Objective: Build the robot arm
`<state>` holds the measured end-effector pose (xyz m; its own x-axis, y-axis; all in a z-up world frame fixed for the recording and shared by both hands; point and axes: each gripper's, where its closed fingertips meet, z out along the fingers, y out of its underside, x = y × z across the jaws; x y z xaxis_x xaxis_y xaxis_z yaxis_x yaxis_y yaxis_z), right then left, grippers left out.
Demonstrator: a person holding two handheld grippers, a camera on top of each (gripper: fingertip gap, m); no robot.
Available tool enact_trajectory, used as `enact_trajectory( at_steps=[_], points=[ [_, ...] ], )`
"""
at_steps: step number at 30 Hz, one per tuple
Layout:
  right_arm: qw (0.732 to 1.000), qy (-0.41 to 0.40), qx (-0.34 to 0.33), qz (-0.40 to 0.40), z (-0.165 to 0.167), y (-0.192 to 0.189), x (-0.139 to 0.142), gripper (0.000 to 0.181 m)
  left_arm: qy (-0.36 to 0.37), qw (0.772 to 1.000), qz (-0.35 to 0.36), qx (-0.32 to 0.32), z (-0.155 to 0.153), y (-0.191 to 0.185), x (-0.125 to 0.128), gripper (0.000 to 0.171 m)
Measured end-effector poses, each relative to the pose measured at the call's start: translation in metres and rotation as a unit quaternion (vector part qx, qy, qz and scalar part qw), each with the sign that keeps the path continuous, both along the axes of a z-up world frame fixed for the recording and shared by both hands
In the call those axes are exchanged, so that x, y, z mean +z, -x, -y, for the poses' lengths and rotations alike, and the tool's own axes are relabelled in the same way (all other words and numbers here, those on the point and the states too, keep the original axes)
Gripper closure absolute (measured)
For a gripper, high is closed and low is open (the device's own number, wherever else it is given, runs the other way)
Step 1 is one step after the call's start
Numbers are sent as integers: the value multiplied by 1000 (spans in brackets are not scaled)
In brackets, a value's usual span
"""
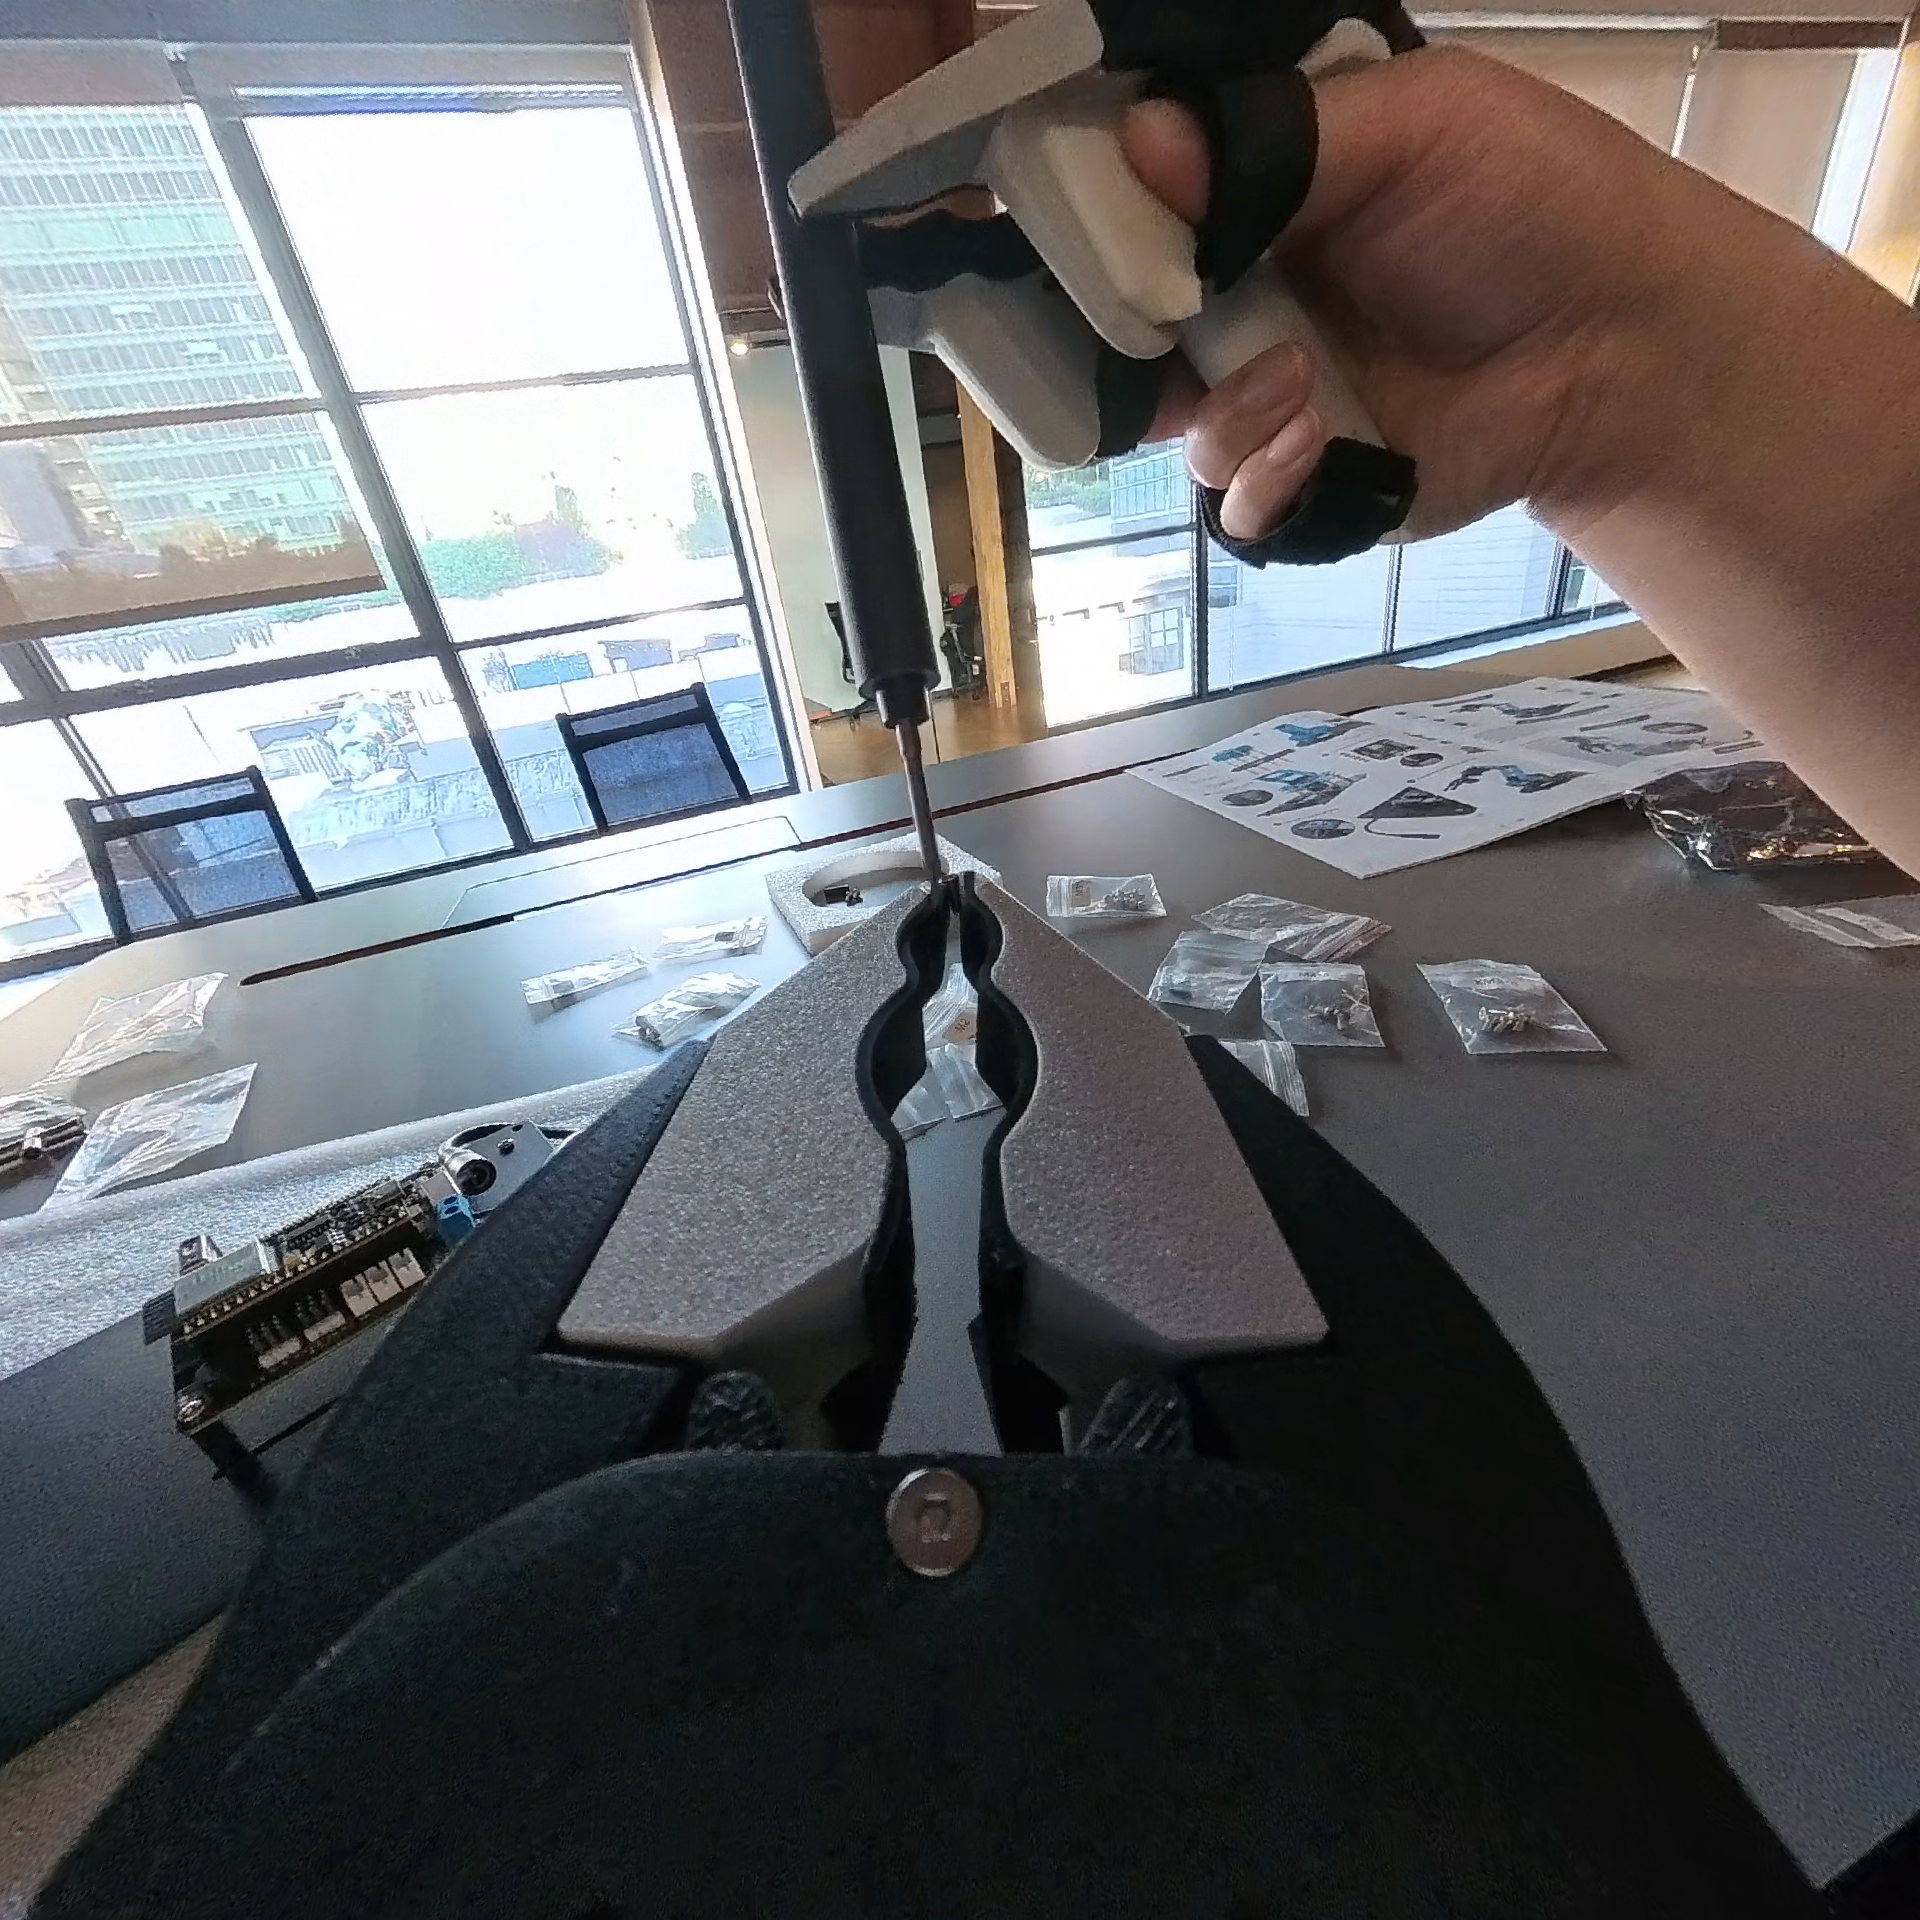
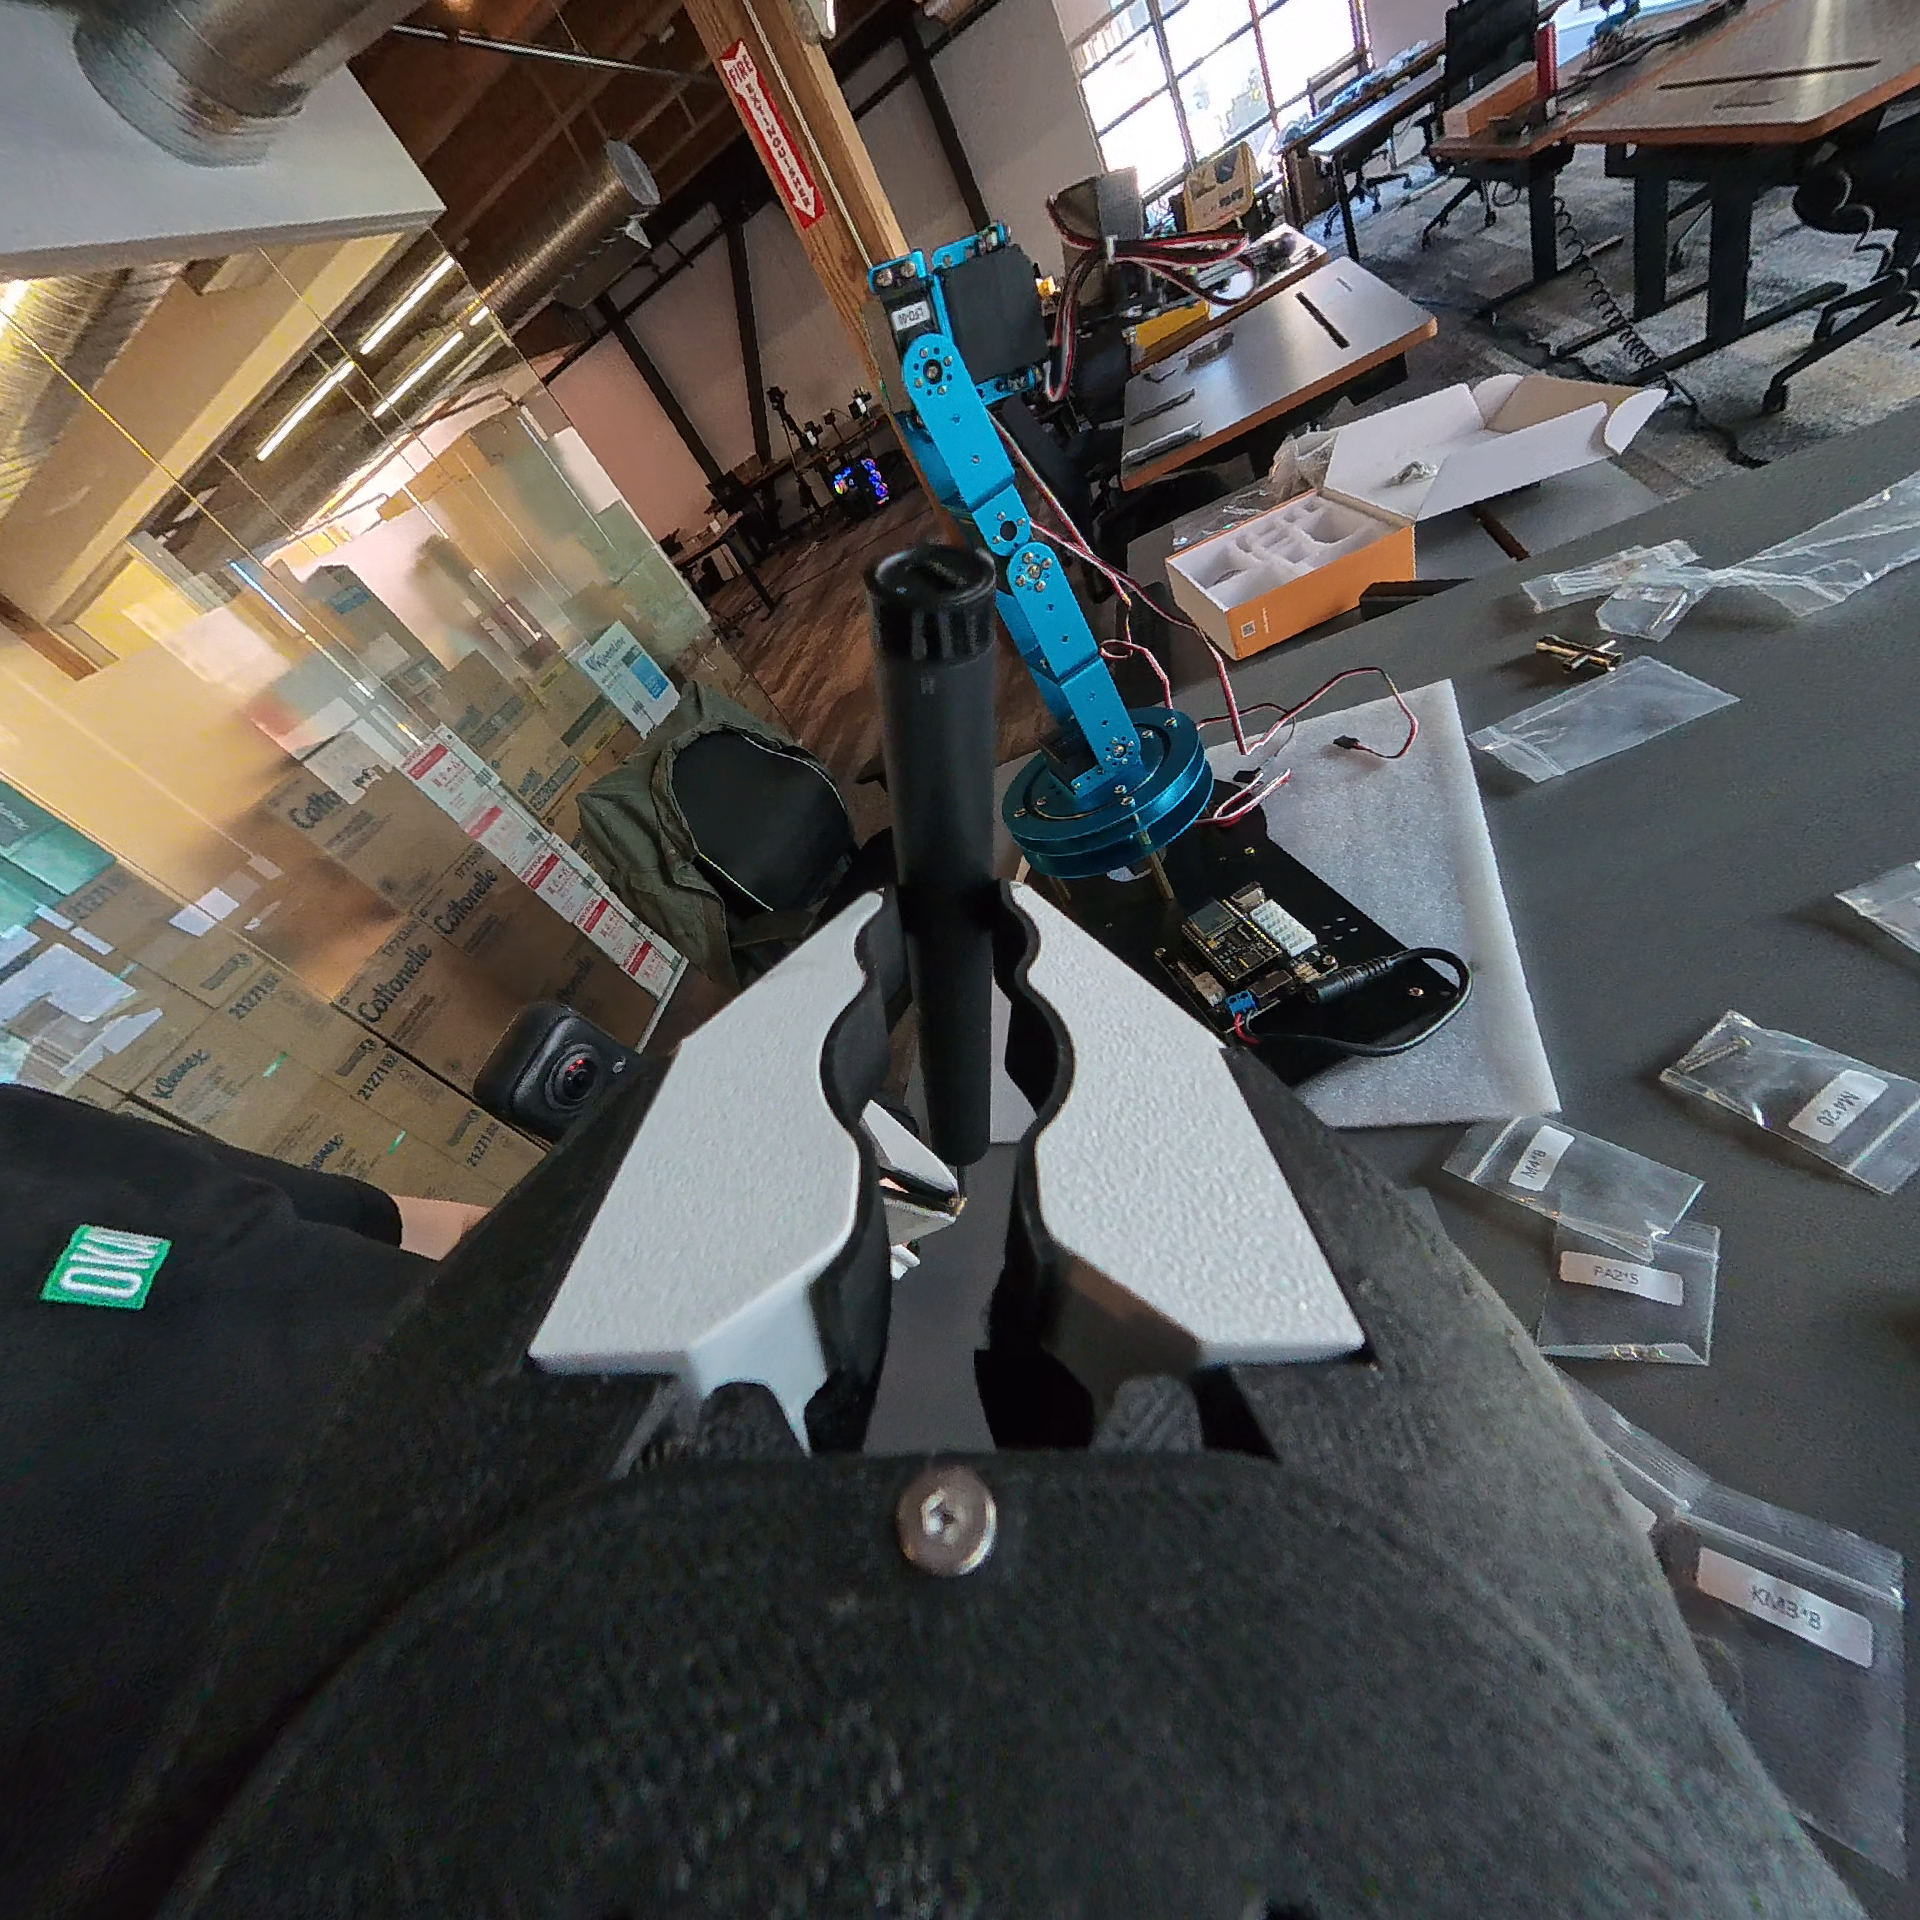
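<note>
My left gripper (image 1: pixel 958 896) is shut on a small screw (image 1: pixel 948 885) at its fingertips, held above the grey table (image 1: pixel 1558 1247). My right gripper (image 2: pixel 945 914) is shut on a black electric screwdriver (image 2: pixel 935 790), which stands nearly upright. In the left wrist view the screwdriver (image 1: pixel 831 416) comes down from the right gripper (image 1: pixel 857 255), which a person's hand (image 1: pixel 1455 291) holds. Its thin bit (image 1: pixel 920 800) touches the screw head. In the right wrist view the bit end is mostly hidden between the fingers.
A blue robot arm (image 2: pixel 1039 623) stands on a black board with electronics (image 2: pixel 1247 956) on white foam (image 2: pixel 1434 831). Several small bags of screws (image 1: pixel 1320 1003) and an instruction sheet (image 1: pixel 1455 758) lie on the table. There are also a foam block with a round hole (image 1: pixel 821 914), a circuit board (image 1: pixel 301 1278) and an open orange box (image 2: pixel 1288 582). About 12 cm separates my left fingertips from my right.
</note>
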<state>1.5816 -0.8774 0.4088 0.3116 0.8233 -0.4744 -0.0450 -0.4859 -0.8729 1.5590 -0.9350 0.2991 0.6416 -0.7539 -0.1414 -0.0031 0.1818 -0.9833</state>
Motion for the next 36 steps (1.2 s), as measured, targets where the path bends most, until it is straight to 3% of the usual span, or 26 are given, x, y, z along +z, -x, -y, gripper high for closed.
enact_trajectory(
  at_steps=[28, 36],
  points=[
    [1000, -8, 7, 0, 5, 5, 6, 166, -4, 1000, 19, -8, 5, 1, 4, 171],
    [999, 4, 31, -25, 9, 2, 10, 166, 9, 996, 60, -61, 16, -3, 12, 171]
  ],
)
